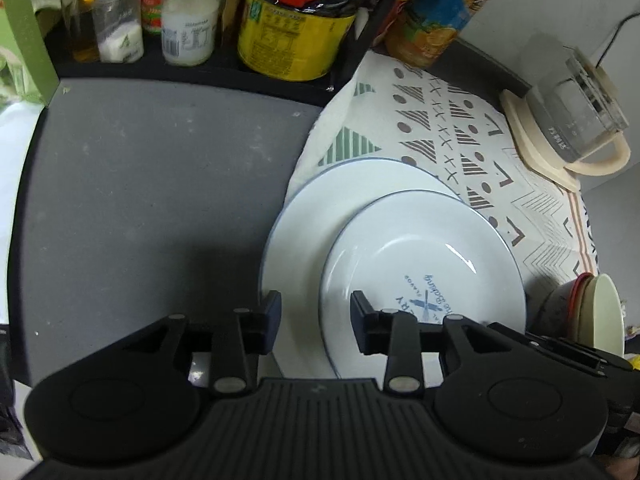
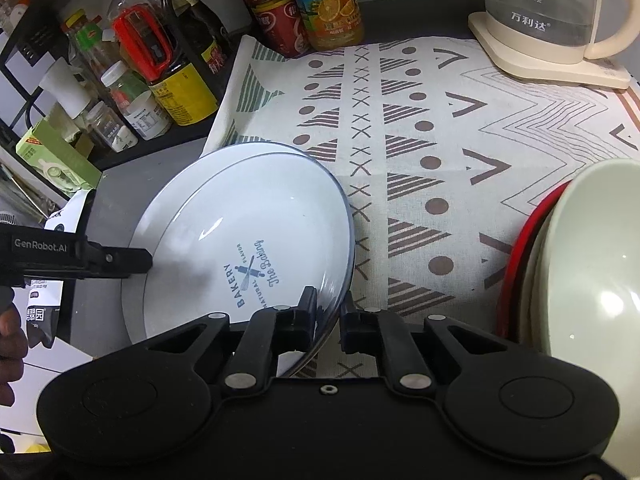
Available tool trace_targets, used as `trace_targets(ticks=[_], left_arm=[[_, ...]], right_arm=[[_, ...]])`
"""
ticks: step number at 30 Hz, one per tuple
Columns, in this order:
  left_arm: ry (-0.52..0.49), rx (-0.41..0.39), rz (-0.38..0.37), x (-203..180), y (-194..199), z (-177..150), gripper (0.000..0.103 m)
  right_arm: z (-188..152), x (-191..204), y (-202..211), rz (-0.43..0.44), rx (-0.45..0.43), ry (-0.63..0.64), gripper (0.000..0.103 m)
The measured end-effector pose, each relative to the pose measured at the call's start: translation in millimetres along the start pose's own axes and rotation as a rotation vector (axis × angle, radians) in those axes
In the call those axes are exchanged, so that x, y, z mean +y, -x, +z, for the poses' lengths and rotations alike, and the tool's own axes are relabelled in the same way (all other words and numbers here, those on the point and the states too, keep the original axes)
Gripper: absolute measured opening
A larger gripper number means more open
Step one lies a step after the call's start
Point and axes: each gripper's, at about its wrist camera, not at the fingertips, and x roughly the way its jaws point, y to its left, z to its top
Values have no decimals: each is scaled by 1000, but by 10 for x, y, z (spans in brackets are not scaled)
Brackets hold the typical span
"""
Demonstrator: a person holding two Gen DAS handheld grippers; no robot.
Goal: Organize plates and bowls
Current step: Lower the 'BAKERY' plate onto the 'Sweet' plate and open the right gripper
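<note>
Plates are the matter at this moment: we have two white ones with a thin blue rim, the smaller plate [image 1: 424, 276] with the bakery print lying on the larger plate [image 1: 320, 232], half on the patterned cloth [image 2: 440, 140] and half on the grey counter [image 1: 140, 200]. Our right gripper [image 2: 328, 316] is clenched on the near rim of the smaller plate, one finger above and one under the edge, which we think is the reason why this side looks a little lifted. Our left gripper [image 1: 316, 320] is released, its jaws apart over the left part of the stack and pressing on nothing, so the weight is now with the right side only. Stacked bowls [image 2: 580, 264], cream and red, wait at the right on the cloth, near the plates but apart from them. A kettle [image 2: 560, 12] stands at the far corner, well away from the work
</note>
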Motion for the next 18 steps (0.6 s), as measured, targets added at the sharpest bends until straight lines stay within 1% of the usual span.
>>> trace_targets(ticks=[2,11,14,18], left_arm=[[9,9,-12,24,-24,6,35],[4,10,0,2,-56,26,35],[-10,-4,9,-5,-10,27,35],[-9,-10,3,13,55,50,35]], right_arm=[[11,7,-10,0,3,6,12],[122,2,-89,-12,-1,39,13],[152,-6,-129,-11,9,38,22],[138,6,-135,-17,6,40,23]])
